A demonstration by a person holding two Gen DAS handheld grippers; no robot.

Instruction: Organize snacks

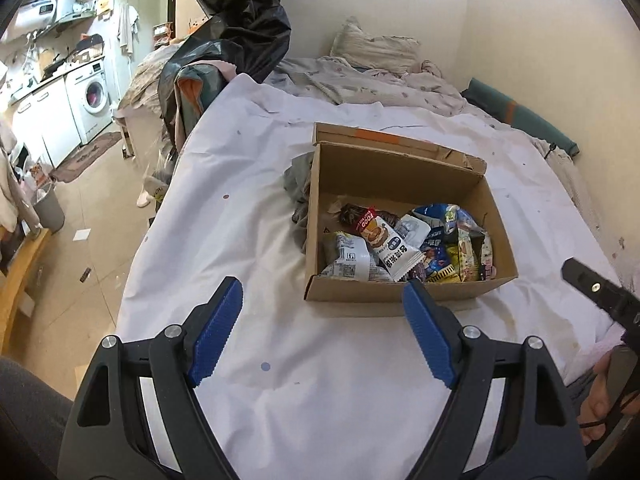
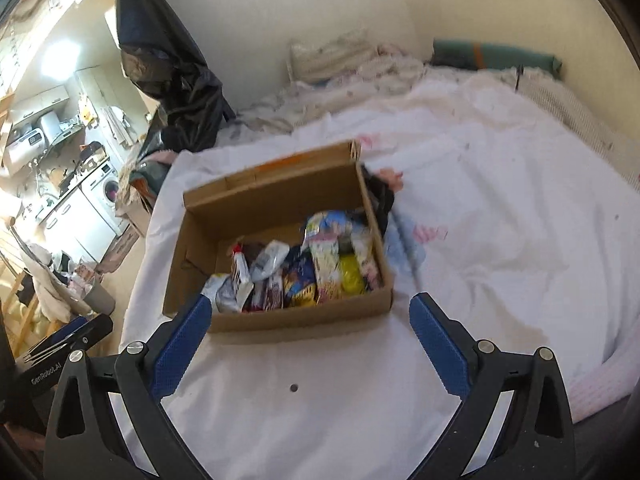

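Nearest us, the left gripper [image 1: 322, 330] and right gripper [image 2: 310, 344] hang with jaws apart and empty over the sheet [image 1: 248, 240]. Beyond sits the box [image 1: 394, 294], its snacks [image 1: 404, 246] light, crinkly, slippery; we judge pinching a sealed edge safest.

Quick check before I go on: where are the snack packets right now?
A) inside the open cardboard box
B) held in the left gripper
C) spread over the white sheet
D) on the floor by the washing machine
A: the snack packets lie piled inside the open cardboard box on the white sheet, and both wrist views show it.
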